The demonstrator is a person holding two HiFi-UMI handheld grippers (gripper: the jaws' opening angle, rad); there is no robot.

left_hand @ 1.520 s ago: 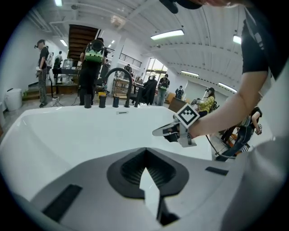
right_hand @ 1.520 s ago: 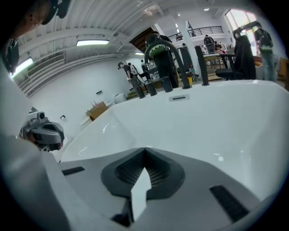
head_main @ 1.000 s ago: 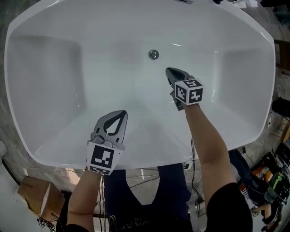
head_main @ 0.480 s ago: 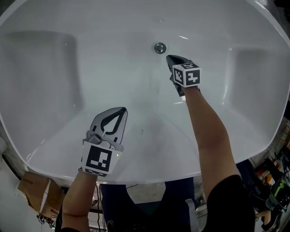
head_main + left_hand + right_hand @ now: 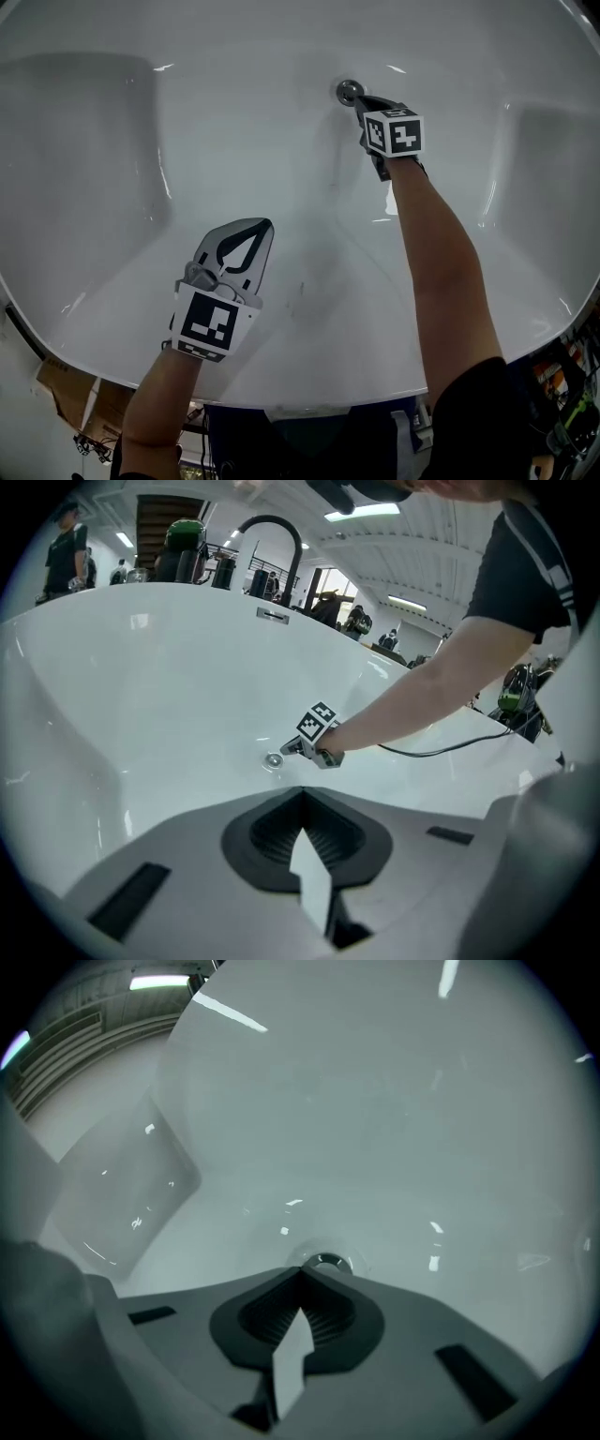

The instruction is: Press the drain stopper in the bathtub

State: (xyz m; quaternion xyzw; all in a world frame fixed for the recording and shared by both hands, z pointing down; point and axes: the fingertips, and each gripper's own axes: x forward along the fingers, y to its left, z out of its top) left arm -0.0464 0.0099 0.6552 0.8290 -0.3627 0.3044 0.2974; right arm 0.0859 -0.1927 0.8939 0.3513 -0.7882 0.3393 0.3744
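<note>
The round chrome drain stopper [image 5: 349, 90] sits in the floor of the white bathtub [image 5: 112, 187], toward its far side. My right gripper [image 5: 361, 100] is shut with nothing in it, and its tip rests at the stopper's near right edge. In the right gripper view the stopper [image 5: 325, 1263] shows just past the closed jaw tip [image 5: 301, 1270]; whether they touch I cannot tell. My left gripper [image 5: 265, 223] hangs shut and empty over the near slope of the tub, far from the drain. From the left gripper view, the stopper [image 5: 273, 760] lies beside the right gripper [image 5: 291, 750].
A black arched faucet [image 5: 267, 536] and an overflow plate [image 5: 273, 616] stand on the tub's far rim. A cardboard box [image 5: 70, 394] lies on the floor at the near left. A cable [image 5: 441, 750] runs over the rim on the right.
My right gripper has reached forward and down until its tip arrived at the drain stopper. The head camera has leaned closer over the tub. The left gripper has barely moved.
</note>
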